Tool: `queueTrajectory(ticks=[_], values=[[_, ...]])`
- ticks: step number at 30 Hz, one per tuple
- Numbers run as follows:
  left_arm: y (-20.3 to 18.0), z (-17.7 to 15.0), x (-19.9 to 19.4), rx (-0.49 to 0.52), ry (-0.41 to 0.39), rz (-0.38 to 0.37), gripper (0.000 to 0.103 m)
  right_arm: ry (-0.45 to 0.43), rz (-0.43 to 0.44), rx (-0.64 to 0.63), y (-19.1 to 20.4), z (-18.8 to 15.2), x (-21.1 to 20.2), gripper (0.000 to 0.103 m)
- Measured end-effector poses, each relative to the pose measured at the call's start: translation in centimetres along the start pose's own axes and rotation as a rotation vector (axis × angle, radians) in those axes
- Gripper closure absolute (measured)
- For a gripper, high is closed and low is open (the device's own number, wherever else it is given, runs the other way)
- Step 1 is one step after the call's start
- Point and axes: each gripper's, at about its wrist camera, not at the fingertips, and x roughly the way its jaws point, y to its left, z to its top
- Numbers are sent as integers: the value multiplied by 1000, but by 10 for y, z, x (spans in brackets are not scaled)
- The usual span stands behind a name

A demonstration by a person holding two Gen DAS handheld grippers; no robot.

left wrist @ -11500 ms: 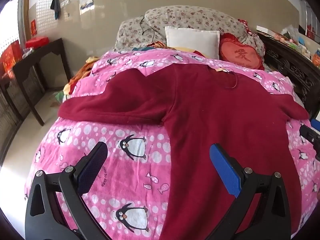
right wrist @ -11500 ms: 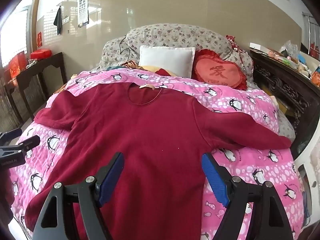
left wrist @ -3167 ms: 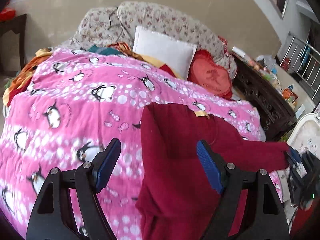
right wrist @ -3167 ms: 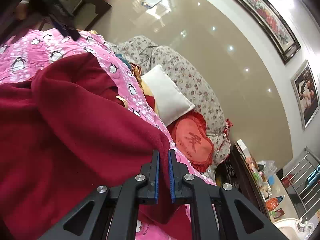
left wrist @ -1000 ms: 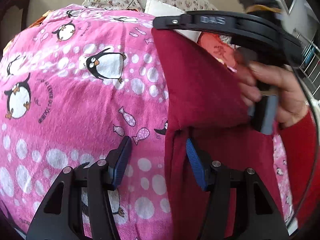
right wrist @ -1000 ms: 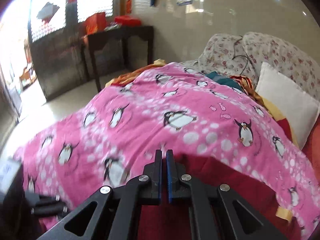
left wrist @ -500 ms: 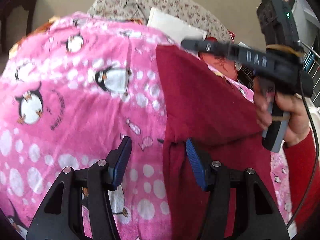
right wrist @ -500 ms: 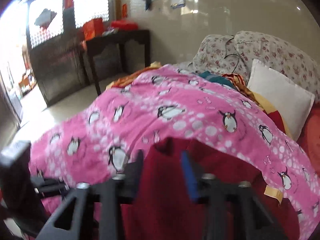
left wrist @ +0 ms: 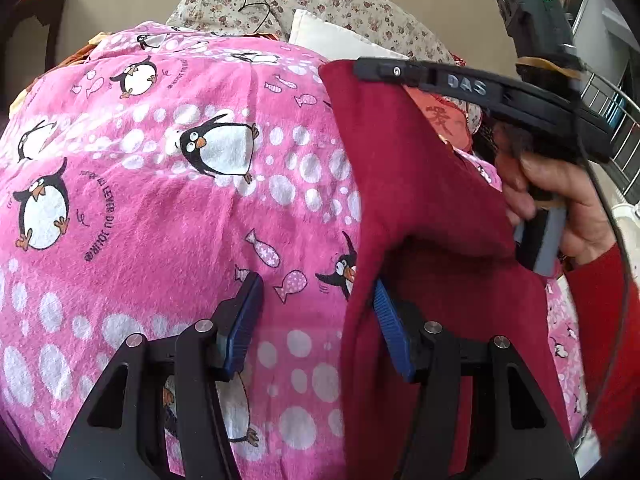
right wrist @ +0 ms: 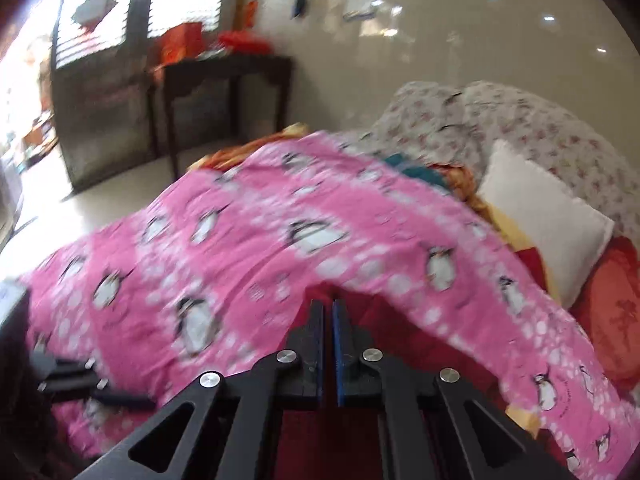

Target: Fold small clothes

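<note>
the bed [left wrist: 140,200] fills both views, covered by a pink penguin blanket [right wrist: 280,240]. at its head lie a floral quilt [left wrist: 340,4], a white pillow [right wrist: 548,220] and a red cushion [right wrist: 616,312]. in the right wrist view a dark worktop [right wrist: 224,68] stands by the wall beyond the bed, with red things on it, too blurred to name.

the red top [left wrist: 420,208] lies on the right part of the blanket in the left wrist view, with one layer lifted up and over so that its corner stands above the rest of the cloth. a folded edge of it runs down toward the camera, just beside the blue pad of the left tool's right finger.

the left tool [left wrist: 316,320] hangs low over the blanket with its jaws wide apart; the left finger [left wrist: 240,320] is over bare blanket and the right finger is touching or just beside the edge of the top, with nothing clamped between them.

the right tool [right wrist: 328,320] has its jaws drawn narrow, blue pads almost meeting, pinching the raised corner of the top. in the left wrist view the same tool reaches in from the right, its long black arm ending at that corner, and the right hand [left wrist: 560,200] grips its handle, a red sleeve [left wrist: 608,320] behind it.
</note>
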Motion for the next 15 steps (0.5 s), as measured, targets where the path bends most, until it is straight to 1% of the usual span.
queueTrajectory(ticks=[1, 2, 3, 5, 6, 7, 8, 9, 10, 11, 12, 13, 14, 15], values=[[1, -3, -1, -4, 0, -5, 45, 3, -17, 15, -3, 0, 4, 100], [2, -3, -1, -7, 0, -6, 45, 17, -51, 19, -5, -2, 12, 100], [4, -5, -2, -6, 0, -6, 45, 47, -76, 18, -5, -7, 24, 100], [2, -6, -2, 2, 1, 2, 45, 60, -87, 15, -2, -13, 33, 100], [0, -6, -1, 4, -2, 2, 45, 41, -83, 24, -2, -13, 29, 100], [0, -6, -3, 3, -5, -3, 45, 22, -61, 51, -5, -12, 21, 99], [-1, -6, -4, 2, -9, -6, 45, 4, -28, 89, -10, -11, 10, 95], [-1, -6, -7, -2, -19, -4, 45, -5, -7, 119, -12, -11, -2, 81], [-1, -5, -10, -3, -29, 3, 45, -10, 9, 140, -14, -14, -19, 74], [-3, -3, -15, 7, -46, 18, 45, -16, 20, 134, -13, -20, -35, 70], [-4, -1, -18, 17, -60, 27, 45, -17, 16, 117, -11, -26, -48, 70], [-7, 1, -23, 30, -83, 37, 45, -10, -17, 94, -8, -37, -63, 70], [-12, 4, -27, 40, -99, 40, 45, -1, -39, 88, -4, -46, -70, 70], [-16, 6, -29, 50, -105, 37, 45, 20, -40, 103, -6, -63, -81, 70]])
